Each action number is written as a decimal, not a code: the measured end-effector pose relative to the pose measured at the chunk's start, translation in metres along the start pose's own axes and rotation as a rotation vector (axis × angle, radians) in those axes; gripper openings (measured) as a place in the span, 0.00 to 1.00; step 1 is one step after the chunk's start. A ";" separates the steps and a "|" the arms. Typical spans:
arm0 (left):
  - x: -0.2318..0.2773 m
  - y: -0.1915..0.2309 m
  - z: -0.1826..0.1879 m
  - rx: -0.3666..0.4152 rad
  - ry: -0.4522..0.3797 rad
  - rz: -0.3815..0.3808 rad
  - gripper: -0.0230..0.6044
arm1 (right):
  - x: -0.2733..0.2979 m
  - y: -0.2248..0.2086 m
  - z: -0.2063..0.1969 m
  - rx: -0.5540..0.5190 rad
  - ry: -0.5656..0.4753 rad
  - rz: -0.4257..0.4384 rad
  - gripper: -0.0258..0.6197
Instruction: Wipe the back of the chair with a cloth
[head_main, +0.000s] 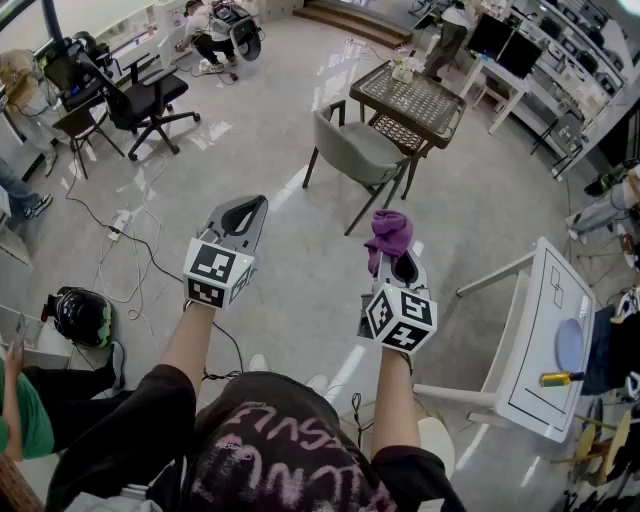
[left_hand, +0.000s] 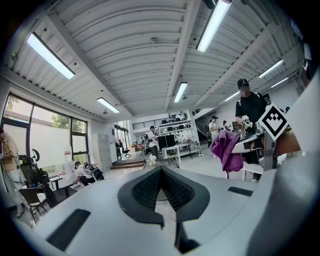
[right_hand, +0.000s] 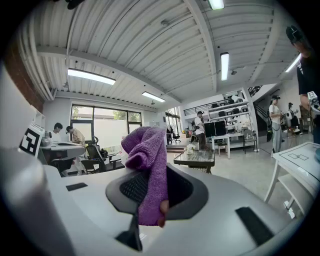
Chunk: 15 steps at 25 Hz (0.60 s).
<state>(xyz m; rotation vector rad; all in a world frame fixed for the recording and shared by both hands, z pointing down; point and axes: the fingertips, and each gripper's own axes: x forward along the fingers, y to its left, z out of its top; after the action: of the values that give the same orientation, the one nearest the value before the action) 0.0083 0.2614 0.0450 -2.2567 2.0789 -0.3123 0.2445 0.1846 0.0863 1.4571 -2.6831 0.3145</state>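
Cloth clamped in right gripper jaws, left gripper jaws pressed together, empty, both held well short of chair.

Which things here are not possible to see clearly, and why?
- Head view: dirt on the back of the chair is too small to tell.
- Right gripper view: the chair does not show; the cloth in the right gripper fills the middle.
- Head view: the yellow item on the white table is too small to name.

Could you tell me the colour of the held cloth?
Purple cloth, clearest in the right gripper view.
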 end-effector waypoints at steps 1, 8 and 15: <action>-0.002 0.001 0.000 -0.001 0.000 0.000 0.05 | -0.001 0.002 -0.001 0.000 0.001 0.000 0.18; -0.010 0.008 -0.001 -0.009 -0.004 -0.004 0.05 | -0.003 0.010 -0.002 0.003 0.002 -0.005 0.18; -0.008 0.018 -0.006 -0.014 -0.007 -0.009 0.05 | 0.002 0.019 -0.003 -0.001 -0.014 -0.002 0.18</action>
<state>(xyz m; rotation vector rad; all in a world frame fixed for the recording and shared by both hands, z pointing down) -0.0109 0.2681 0.0464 -2.2726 2.0752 -0.2906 0.2275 0.1931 0.0869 1.4672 -2.6918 0.3036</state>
